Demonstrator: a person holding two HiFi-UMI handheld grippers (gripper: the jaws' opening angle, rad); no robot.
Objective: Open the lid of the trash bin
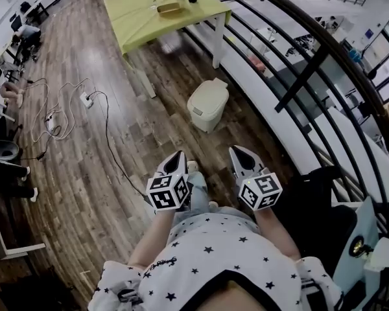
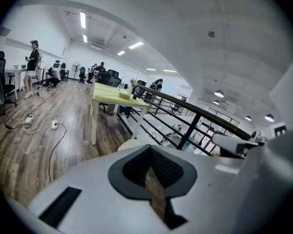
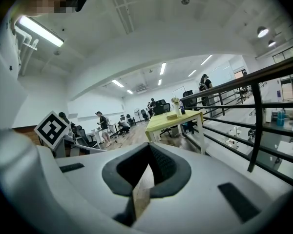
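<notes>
Left gripper (image 1: 179, 155): held close against the person's body at waist height, pointing forward. In the left gripper view (image 2: 150, 160) the jaws are drawn together to a narrow slit. Only floor shows through it and nothing is held.
Right gripper (image 1: 237, 151): level with the left and just beside it, pointing the same way. In the right gripper view (image 3: 147, 162) the jaws are likewise closed to a thin seam with nothing between them.
Trash bin (image 1: 207, 105): a cream bin standing on the wooden floor (image 1: 84, 173), ahead of the person. It sits near the foot of the green table (image 1: 149, 11) and beside the ledge under the railing (image 1: 311, 63).
Lid: lying flat on the bin, so the opening step is not yet done.
Bearing: the bin lies straight ahead of both grippers and well below them, on a line that runs roughly between the two tips.
Bin axis: the longer side runs from near-left to far-right in the head view, and the front face looks toward the person's left.
Nearer gripper: neither is clearly closer, since the bin sits about midway. I judge either could take the lid.
Separation: well apart, with no contact. The coming move calls for a reach forward and a marked drop toward the lid's near edge.
Uncertainty: the hinge side and any pedal cannot be made out.
</notes>
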